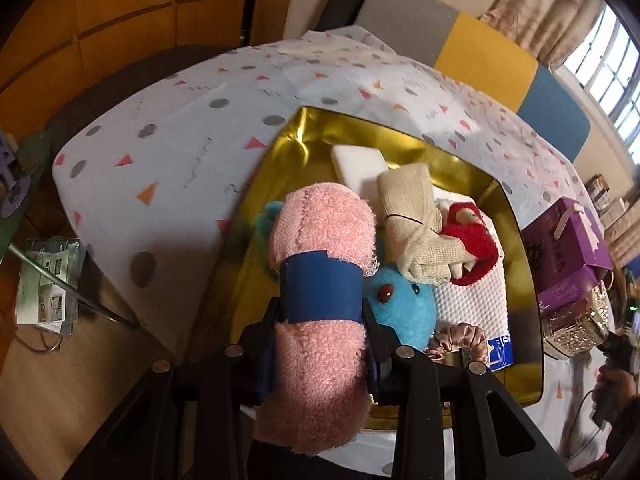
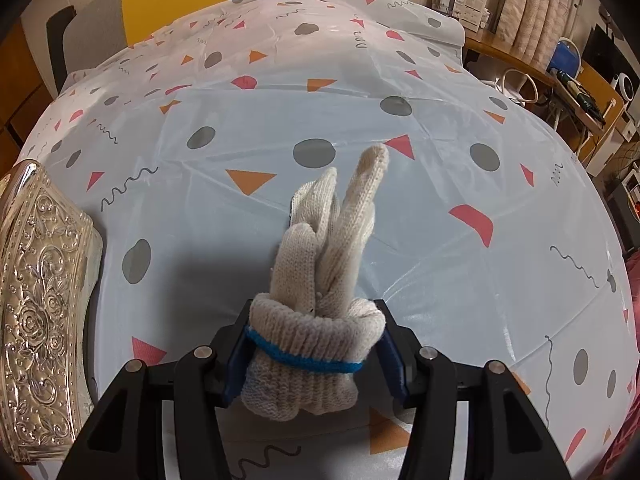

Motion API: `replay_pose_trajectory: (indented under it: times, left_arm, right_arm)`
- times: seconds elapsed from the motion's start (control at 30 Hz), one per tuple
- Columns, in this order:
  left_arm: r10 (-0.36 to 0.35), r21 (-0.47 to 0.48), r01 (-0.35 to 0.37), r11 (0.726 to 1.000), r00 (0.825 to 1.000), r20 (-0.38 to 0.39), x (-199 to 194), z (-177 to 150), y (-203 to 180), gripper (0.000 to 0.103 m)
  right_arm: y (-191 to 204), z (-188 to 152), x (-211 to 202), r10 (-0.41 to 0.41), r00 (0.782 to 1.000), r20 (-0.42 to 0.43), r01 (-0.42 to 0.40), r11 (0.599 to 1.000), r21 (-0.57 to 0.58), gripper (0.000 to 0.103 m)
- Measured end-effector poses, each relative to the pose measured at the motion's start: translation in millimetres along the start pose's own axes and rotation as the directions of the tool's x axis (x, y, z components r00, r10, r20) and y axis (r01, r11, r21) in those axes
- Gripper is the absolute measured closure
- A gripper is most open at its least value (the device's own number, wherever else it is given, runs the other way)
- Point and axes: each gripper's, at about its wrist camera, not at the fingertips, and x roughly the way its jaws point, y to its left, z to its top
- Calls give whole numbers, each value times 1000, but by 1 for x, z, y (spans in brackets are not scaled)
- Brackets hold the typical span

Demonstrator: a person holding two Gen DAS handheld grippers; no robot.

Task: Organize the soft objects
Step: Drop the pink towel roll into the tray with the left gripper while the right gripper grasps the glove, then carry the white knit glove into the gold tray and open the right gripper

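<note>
Just above the gold tray, the left gripper clamps a rolled pink towel between its fingers, the roll's far end over the tray's near corner. Inside the tray lie a blue plush toy, a beige cloth bundle and a white sponge. Beyond the tray, the right gripper is closed around bundled knit gloves over the tabletop.

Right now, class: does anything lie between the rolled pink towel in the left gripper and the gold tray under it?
Yes. The blue plush toy and a beige cloth bundle fill the gold tray beside the pink towel; bare gold shows only at its left.
</note>
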Motion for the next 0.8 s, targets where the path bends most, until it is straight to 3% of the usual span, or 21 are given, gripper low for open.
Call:
replay_pose_trajectory:
  times: [0.17, 0.3, 0.47, 0.63, 0.8]
  left_arm:
    - [21, 23, -20, 1000, 999, -35, 28, 14, -10, 67]
    - [49, 46, -49, 998, 999, -17, 36, 23, -17, 64]
    - [102, 103, -109, 989, 992, 72, 21, 26, -27, 53]
    - [103, 139, -125, 982, 983, 154, -1, 25, -34, 47]
    - [72, 149, -101, 984, 980, 188, -18, 22, -39, 40]
  right_arm:
    - [1, 0, 0, -4, 1000, -3, 4, 1000, -4, 47]
    - [1, 0, 0, -5, 1000, -4, 5, 1000, -5, 48]
    - [2, 1, 1, -9, 1000, 2, 9, 1000, -11, 48]
    - [3, 1, 1, -12, 1000, 3, 12, 1000, -15, 48]
    - [3, 0, 1, -12, 1000, 4, 12, 1000, -16, 49]
